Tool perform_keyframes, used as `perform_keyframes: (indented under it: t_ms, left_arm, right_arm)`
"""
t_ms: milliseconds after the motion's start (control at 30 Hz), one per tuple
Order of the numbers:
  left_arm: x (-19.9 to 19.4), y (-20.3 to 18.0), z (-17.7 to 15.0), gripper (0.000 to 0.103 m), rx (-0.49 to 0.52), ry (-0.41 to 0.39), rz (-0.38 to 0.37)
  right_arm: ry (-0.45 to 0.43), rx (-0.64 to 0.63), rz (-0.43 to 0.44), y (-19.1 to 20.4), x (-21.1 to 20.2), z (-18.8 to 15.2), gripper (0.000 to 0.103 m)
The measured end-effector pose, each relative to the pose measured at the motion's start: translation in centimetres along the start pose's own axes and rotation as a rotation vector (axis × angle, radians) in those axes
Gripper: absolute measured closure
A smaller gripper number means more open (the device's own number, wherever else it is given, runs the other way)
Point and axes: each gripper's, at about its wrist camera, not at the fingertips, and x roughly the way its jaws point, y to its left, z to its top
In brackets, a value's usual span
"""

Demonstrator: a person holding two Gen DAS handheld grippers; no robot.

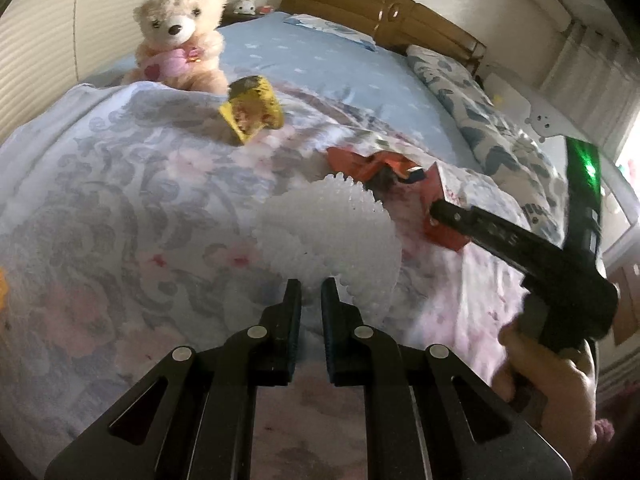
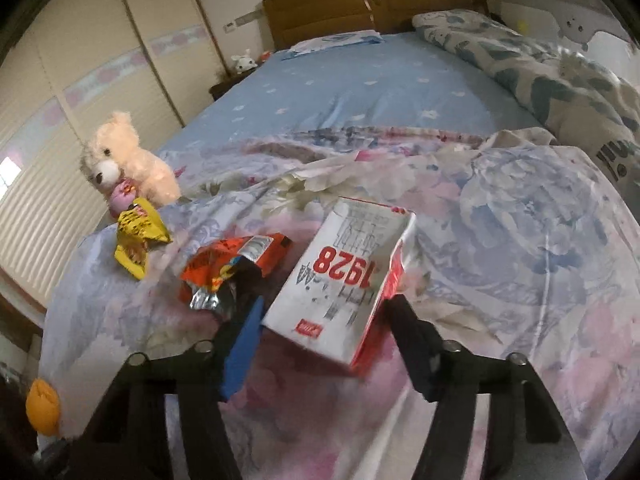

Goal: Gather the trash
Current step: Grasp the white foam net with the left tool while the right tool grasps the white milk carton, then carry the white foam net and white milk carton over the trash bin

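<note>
Left wrist view: left gripper (image 1: 311, 294) fingers are closing on a clear plastic lid (image 1: 332, 240) above the bed (image 1: 120, 200). Right gripper (image 2: 326, 312) fingers are standing open around a white carton (image 2: 344, 280), beside an orange wrapper (image 2: 224, 268).

The bed (image 2: 360, 92) carries a floral quilt (image 2: 520, 260), teddy bear (image 2: 124, 160), yellow wrapper (image 2: 138, 236), orange wrapper (image 2: 224, 264) and milk carton (image 2: 340, 280).

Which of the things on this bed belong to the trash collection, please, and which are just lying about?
Trash:
- translucent frilled plastic piece, in the shut left claw
- red-and-white carton, between the right claw's fingers
- orange snack wrapper
- yellow snack wrapper

Lying about:
- teddy bear
- floral quilt
- pillow
</note>
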Motion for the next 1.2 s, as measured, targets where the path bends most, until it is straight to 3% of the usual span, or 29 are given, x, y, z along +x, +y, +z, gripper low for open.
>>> perform_keyframes:
  t_ms: [233,333,500,567,733,800,833,1200]
  left_arm:
    - [-0.7,-2.8,-1.8,0.094,0.037,0.007,-0.047]
    - [-0.8,-3.4,-2.9,0.094,0.038,0.02,-0.055]
    - [-1.1,-3.9,-4.5,0.094,0.022,0.034,-0.048]
    - [-1.5,-4.2,-4.8,0.094,0.022,0.031,-0.043]
    - [-2.1,-5.1,-5.5,0.094,0.03,0.031,-0.031]
    - [-2.4,-5.6,-5.7,0.094,0.04,0.028,-0.028]
    - [-2.5,-5.9,-5.9,0.094,0.044,0.028,-0.028]
    - [-2.7,-12.5,-7.8,0.094,0.142,0.047,-0.091]
  right_arm:
    - [0.042,-0.043,0.125,-3.0,-5.7,-2.5,0.051]
    - [0.074,-0.086,0.136,-4.7,-8.6,-4.9,0.051]
    - [0.089,0.01,0.116,-7.1,-9.2,-6.6,0.046]
    - [0.084,0.053,0.113,-7.2,-9.0,-6.4,0.035]
    - [0.059,0.05,0.07,-6.0,-7.2,-5.7,0.033]
    - [0.042,-0.006,0.021,-5.4,-6.9,-5.7,0.037]
    - [0.041,-0.015,0.007,-5.5,-6.9,-5.8,0.048]
    - [-0.011,0.068,0.083,-10.8,-13.3,-7.7,0.048]
